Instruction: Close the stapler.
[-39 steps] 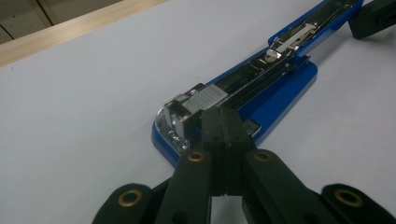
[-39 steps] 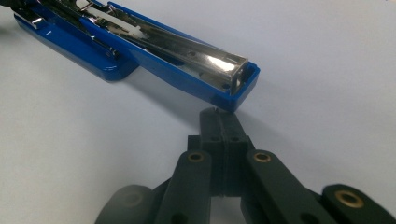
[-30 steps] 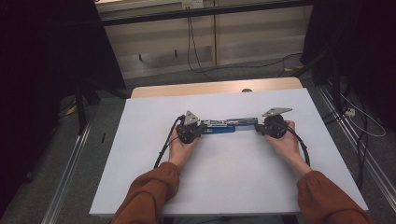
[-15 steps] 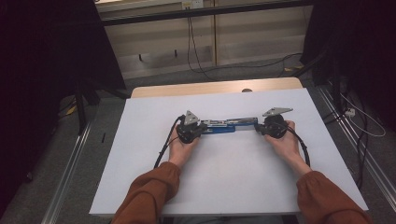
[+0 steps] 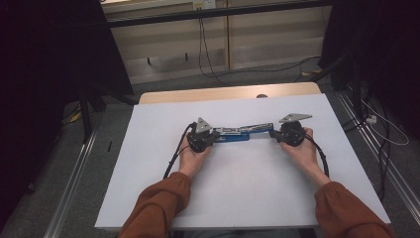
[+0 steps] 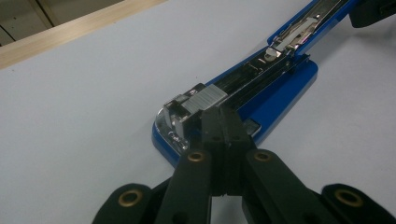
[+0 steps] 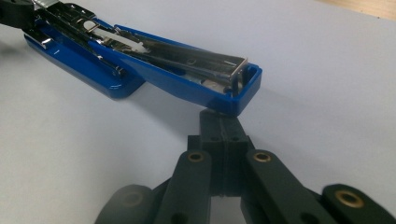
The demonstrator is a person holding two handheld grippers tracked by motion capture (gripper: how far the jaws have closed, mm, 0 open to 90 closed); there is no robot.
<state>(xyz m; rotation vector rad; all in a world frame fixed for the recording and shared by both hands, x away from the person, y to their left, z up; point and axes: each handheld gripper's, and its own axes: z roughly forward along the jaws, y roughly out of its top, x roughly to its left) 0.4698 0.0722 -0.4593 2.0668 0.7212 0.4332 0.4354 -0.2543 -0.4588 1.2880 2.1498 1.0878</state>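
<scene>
Both tools sit in the middle of the high view, one at each end of an opened blue stapler (image 5: pixel 242 133) on the white table top (image 5: pixel 148 188).

The left gripper (image 5: pixel 214 137), just left of centre in that view, has its jaws pressed fully together with nothing between them. In the left gripper view the joined tips (image 6: pixel 222 122) rest against the metal front end of the stapler (image 6: pixel 243 98), right where a block of staples (image 6: pixel 208 98) sits in the channel.

The right gripper (image 5: pixel 274 136), just right of centre in the high view, is likewise clamped tight on nothing. In the right gripper view its closed tips (image 7: pixel 219 120) sit under the blue end of the stapler's raised upper arm (image 7: pixel 187 70); whether they bear its weight I cannot tell.

The stapler lies with its long axis running across the high view, left to right, tilted slightly up toward the right. Its base rests flat on the table at the left, while the swung-open top points to the right. A hand (image 5: pixel 193 156) holds each tool from the lower edge of the frame.
</scene>
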